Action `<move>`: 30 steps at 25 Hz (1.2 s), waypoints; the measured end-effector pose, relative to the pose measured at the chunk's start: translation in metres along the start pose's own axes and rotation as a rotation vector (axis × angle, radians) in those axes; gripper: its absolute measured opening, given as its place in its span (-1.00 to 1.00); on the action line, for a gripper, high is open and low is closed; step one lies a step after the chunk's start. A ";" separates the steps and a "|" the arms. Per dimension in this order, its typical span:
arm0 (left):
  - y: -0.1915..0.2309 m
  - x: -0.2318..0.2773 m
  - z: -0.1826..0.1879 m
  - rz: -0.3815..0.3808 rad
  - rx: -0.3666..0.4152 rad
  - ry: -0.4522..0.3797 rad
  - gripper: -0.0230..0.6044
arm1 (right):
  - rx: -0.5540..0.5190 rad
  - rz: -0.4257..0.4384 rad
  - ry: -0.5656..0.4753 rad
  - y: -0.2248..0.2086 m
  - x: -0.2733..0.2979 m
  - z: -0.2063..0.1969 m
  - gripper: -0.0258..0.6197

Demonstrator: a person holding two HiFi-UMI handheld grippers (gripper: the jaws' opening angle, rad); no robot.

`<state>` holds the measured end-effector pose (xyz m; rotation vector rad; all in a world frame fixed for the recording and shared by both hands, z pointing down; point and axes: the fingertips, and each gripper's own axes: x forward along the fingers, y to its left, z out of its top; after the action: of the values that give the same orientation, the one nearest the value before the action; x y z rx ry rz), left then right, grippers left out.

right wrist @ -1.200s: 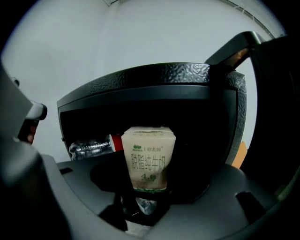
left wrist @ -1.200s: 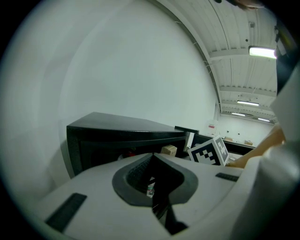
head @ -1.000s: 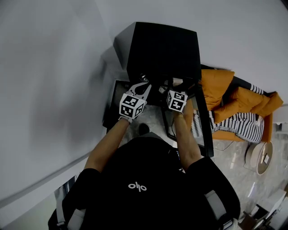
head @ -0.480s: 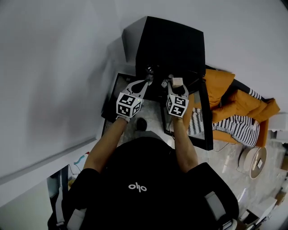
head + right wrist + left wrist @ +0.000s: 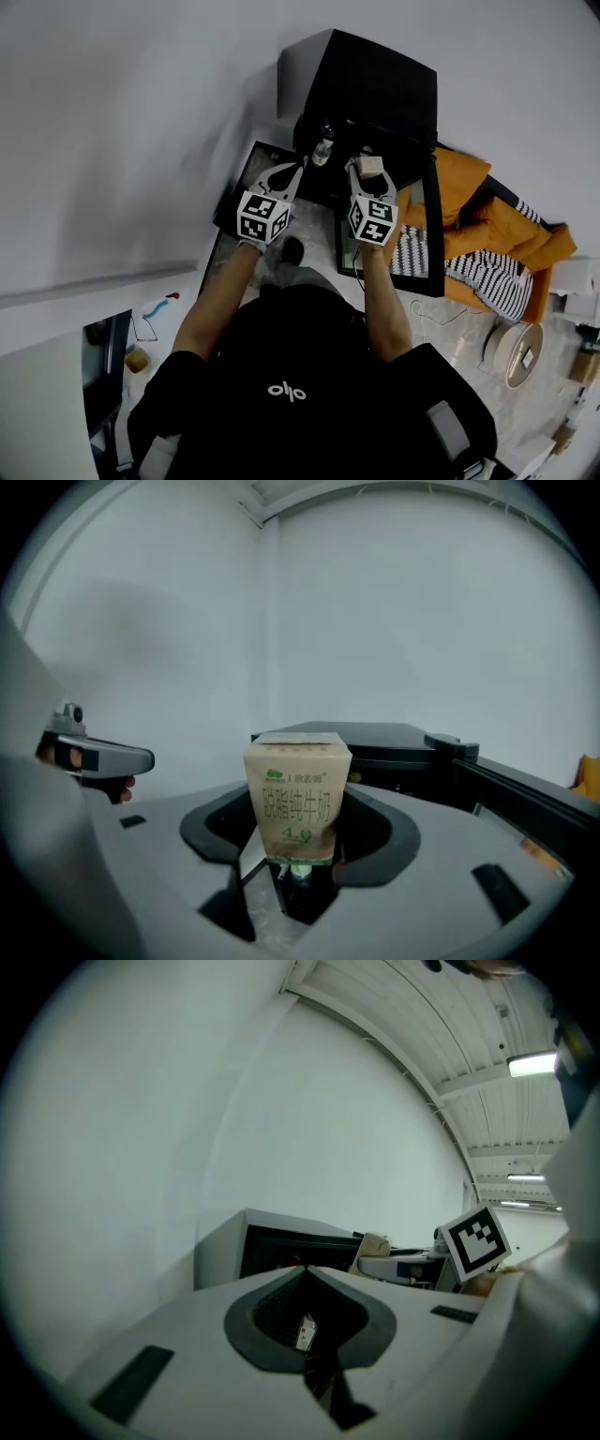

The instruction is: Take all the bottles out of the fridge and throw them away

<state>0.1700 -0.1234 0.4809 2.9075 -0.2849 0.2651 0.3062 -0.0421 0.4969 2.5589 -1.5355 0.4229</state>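
A small black fridge (image 5: 375,84) stands against the wall, its door (image 5: 417,234) swung open to the right. My right gripper (image 5: 370,175) is shut on a tan milk carton (image 5: 370,166), which stands upright between the jaws (image 5: 298,803) in front of the fridge (image 5: 375,735). My left gripper (image 5: 304,168) is shut, jaws meeting at the tips (image 5: 302,1269). A small clear bottle (image 5: 323,150) shows just past its tips, and a white-and-red label (image 5: 305,1333) shows in the hollow behind the jaws. Whether that bottle is held I cannot tell.
An orange cloth (image 5: 469,202) and striped fabric (image 5: 487,272) lie right of the door. A round white object (image 5: 518,352) sits on the floor further right. A white wall runs along the left. A spray bottle (image 5: 159,307) lies on the floor at the left.
Both grippers have drawn back from the fridge opening toward the person and risen a little. The carton came along in the right gripper. The head view has swung, so the fridge sits further up and right.
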 end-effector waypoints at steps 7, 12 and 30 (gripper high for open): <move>0.033 -0.094 -0.006 0.178 -0.022 -0.047 -0.92 | -0.062 0.180 -0.008 0.091 -0.006 0.003 -0.13; 0.061 -0.175 -0.023 0.346 -0.050 -0.070 -0.92 | -0.112 0.352 -0.007 0.177 -0.012 -0.003 -0.13; 0.114 -0.295 -0.061 0.659 -0.134 -0.074 -0.92 | -0.230 0.711 0.058 0.337 0.002 -0.027 -0.13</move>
<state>-0.1479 -0.1688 0.5028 2.5999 -1.2191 0.2215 0.0056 -0.1970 0.5117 1.7558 -2.2822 0.3483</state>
